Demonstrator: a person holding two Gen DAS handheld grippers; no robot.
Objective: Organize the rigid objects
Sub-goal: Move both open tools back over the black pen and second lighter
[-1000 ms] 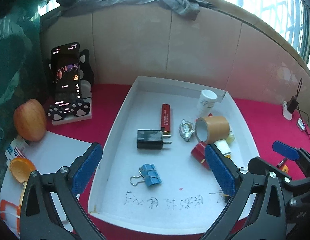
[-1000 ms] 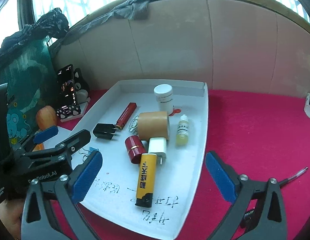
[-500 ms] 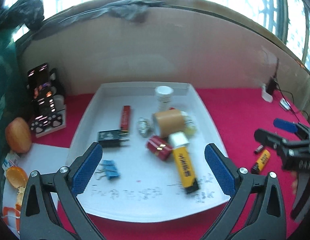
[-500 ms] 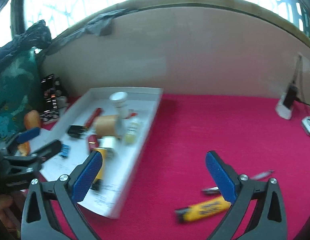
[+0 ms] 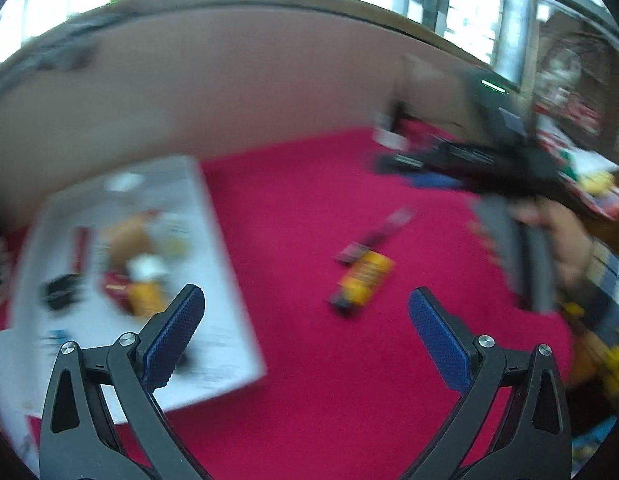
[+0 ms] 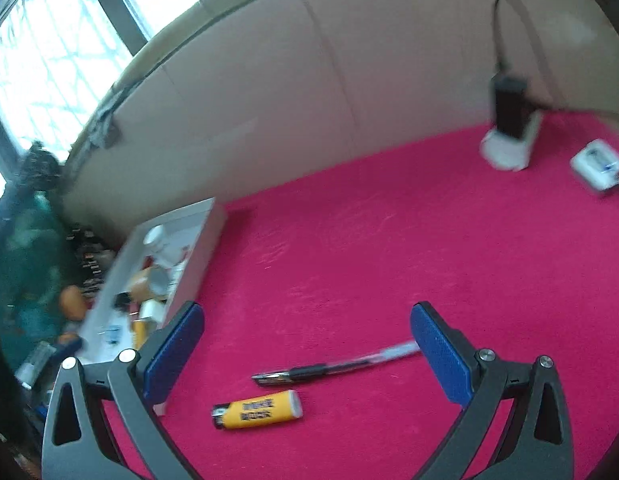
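Observation:
A yellow lighter (image 6: 256, 414) lies on the red cloth beside a black-and-clear pen (image 6: 337, 368). My right gripper (image 6: 307, 350) hangs open just above them, nothing between its fingers. In the left wrist view the same lighter (image 5: 363, 280) and pen (image 5: 379, 232) lie ahead of my open left gripper (image 5: 307, 334). The white tray (image 5: 229, 280) sits to the left, blurred, holding a tape roll, another yellow lighter, a black plug and other small items. The right gripper (image 5: 505, 176) shows there too, held by a hand (image 5: 565, 240).
A black device in a white stand (image 6: 509, 128) with a cable and a small white box (image 6: 597, 168) sit at the far right of the cloth. A beige wall backs the surface. An apple (image 6: 71, 300) and clutter lie left of the tray (image 6: 197, 248).
Both grippers have swung right, away from the tray and toward the lighter and pen on the cloth. Both views are motion-blurred. Both stay open and empty.

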